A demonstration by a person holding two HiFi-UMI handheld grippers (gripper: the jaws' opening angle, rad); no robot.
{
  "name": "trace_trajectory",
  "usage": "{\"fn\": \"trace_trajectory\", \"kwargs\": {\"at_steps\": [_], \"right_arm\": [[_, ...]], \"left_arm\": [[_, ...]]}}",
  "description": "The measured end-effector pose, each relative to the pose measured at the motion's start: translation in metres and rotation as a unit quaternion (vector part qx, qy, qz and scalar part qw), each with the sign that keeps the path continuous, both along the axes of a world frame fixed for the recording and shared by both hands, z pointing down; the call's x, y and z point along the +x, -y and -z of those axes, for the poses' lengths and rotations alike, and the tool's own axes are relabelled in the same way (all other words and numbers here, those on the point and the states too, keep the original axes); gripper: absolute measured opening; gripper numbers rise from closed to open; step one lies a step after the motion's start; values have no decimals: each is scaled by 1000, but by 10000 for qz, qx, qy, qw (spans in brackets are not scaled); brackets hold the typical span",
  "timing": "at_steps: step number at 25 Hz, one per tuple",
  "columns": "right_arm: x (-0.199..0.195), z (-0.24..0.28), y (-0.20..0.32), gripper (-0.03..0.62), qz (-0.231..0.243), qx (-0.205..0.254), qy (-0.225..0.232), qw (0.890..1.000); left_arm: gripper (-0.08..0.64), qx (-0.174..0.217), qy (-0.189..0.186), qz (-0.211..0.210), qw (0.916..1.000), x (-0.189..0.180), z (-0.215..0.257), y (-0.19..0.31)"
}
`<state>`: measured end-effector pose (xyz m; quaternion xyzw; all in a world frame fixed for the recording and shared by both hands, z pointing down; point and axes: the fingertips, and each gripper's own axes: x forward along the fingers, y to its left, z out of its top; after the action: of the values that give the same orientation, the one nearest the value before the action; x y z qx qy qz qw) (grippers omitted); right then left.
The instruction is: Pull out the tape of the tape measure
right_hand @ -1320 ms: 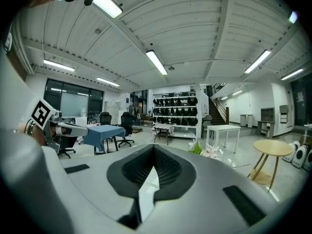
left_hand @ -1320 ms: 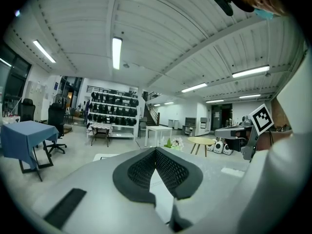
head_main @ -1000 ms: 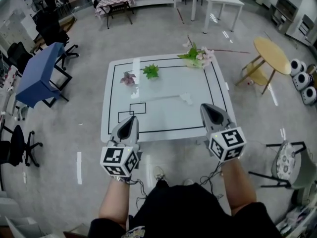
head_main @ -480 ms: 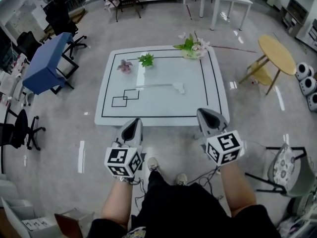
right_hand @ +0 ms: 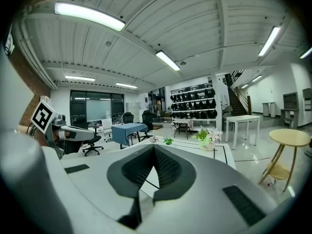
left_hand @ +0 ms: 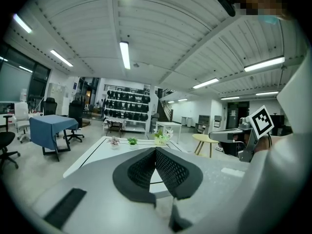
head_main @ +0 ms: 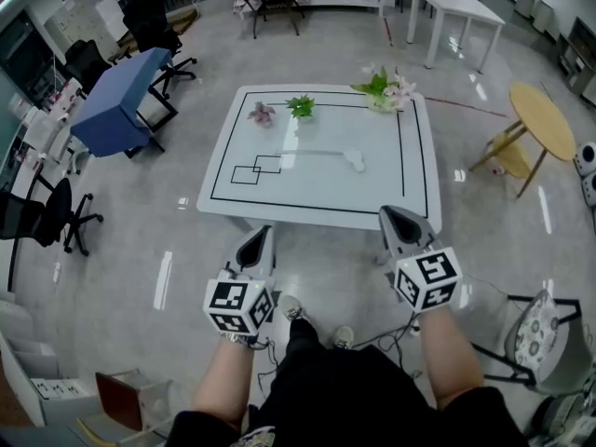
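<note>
View from above: a person stands back from a white table (head_main: 317, 214), holding a gripper in each hand over the floor, short of its near edge. The left gripper (head_main: 264, 231) and right gripper (head_main: 386, 212) point toward the table side by side. Both pairs of jaws are closed, with nothing between them.

The tape measure (head_main: 354, 163) lies near the table's middle, well apart from both grippers. A thin pale strip, apparently its tape (head_main: 321, 153), runs left from the case across the top, so the tape seems to lie drawn out.

Three small plants (head_main: 300, 106) stand along the far edge, clear of the strip.

The closed, empty jaws and the standing distance suggest a resting carry, since nothing is within reach to grip.
</note>
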<state>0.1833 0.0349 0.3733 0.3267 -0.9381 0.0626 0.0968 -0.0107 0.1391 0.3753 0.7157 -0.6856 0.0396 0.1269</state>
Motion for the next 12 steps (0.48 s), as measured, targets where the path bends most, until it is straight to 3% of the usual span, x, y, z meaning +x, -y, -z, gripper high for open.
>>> {"fn": "trace_trajectory", "kwargs": {"at_steps": [12], "right_arm": [[-7,-2,-11,-3,11,5,49,10000]], "left_arm": [[3,82,59,26,9999,-7,7,-13]]}}
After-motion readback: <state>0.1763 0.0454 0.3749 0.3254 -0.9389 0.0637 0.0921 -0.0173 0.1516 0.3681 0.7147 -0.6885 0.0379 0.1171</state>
